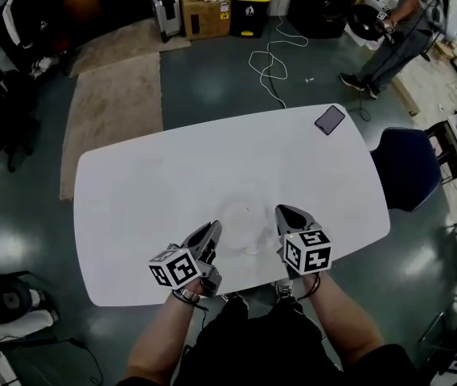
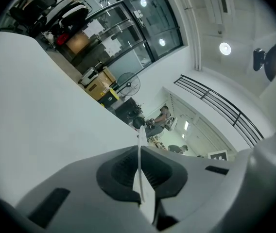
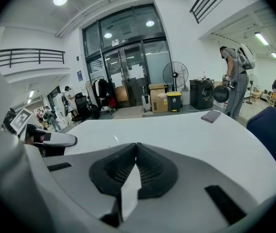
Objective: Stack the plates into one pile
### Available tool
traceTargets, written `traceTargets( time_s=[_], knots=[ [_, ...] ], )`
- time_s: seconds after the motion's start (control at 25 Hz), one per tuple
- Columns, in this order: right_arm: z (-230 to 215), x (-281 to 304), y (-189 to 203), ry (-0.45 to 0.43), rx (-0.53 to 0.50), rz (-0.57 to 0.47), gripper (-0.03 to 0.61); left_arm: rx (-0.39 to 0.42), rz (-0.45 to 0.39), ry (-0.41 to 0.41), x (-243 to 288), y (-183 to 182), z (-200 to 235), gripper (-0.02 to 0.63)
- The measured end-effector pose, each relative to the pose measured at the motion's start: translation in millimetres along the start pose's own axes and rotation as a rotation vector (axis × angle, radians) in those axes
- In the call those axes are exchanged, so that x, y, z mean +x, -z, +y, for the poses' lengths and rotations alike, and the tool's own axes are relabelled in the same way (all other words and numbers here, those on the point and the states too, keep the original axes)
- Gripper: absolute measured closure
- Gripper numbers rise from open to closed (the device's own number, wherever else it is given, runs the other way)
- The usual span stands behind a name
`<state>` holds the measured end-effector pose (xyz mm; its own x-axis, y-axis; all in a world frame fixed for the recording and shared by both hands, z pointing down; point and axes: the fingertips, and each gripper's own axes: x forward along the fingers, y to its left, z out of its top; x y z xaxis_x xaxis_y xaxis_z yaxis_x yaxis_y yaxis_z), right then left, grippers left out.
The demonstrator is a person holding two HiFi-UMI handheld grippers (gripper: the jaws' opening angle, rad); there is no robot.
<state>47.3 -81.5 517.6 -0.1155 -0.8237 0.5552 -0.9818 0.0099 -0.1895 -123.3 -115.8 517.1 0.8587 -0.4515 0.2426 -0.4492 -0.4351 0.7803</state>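
Observation:
A pale, nearly see-through white plate [image 1: 244, 222] lies near the front edge of the white table [image 1: 148, 191], between my two grippers. My left gripper [image 1: 215, 229] is at the plate's left rim. In the left gripper view its jaws [image 2: 139, 152] are shut on a thin white plate edge [image 2: 140, 136] that sticks out past the fingertips. My right gripper [image 1: 282, 211] is at the plate's right side. Its jaws [image 3: 137, 144] are shut at the tips, and nothing shows beyond them. Whether more than one plate lies there I cannot tell.
A dark phone [image 1: 330, 119] lies at the table's far right corner. A blue chair [image 1: 405, 167] stands off the right edge. A person [image 1: 397, 22] stands beyond it. Boxes and a yellow-lidded bin [image 1: 249, 10] stand at the back, and a cable [image 1: 270, 63] lies on the floor.

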Motion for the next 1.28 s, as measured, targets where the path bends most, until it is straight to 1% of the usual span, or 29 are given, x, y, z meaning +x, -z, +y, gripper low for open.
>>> traceTargets(
  time_s=[0.24,0.44,0.64,0.92,1.0,1.12,1.28],
  knots=[
    [-19,-9,9,-0.033,-0.045,0.013,0.561,-0.026,0.009,-0.042,16,30,-6,0.588],
    [-32,-14,16,-0.077,-0.046,0.033,0.561,-0.060,0.004,-0.101,26,54,-8,0.588],
    [-37,-21,16,-0.123,-0.048,0.054,0.561,-0.093,-0.015,-0.161,29,66,-15,0.588],
    [-47,-21,37,-0.172,-0.051,0.074,0.561,-0.108,-0.035,-0.236,36,87,-6,0.588],
    [-50,-22,40,-0.186,-0.057,0.075,0.561,-0.109,-0.034,-0.248,39,92,-8,0.588],
    [-54,-22,46,-0.196,-0.061,0.081,0.561,-0.116,-0.028,-0.245,46,97,-12,0.588],
    [-60,-20,48,-0.205,-0.063,0.092,0.561,-0.112,-0.040,-0.271,49,98,-8,0.588]
  ],
)
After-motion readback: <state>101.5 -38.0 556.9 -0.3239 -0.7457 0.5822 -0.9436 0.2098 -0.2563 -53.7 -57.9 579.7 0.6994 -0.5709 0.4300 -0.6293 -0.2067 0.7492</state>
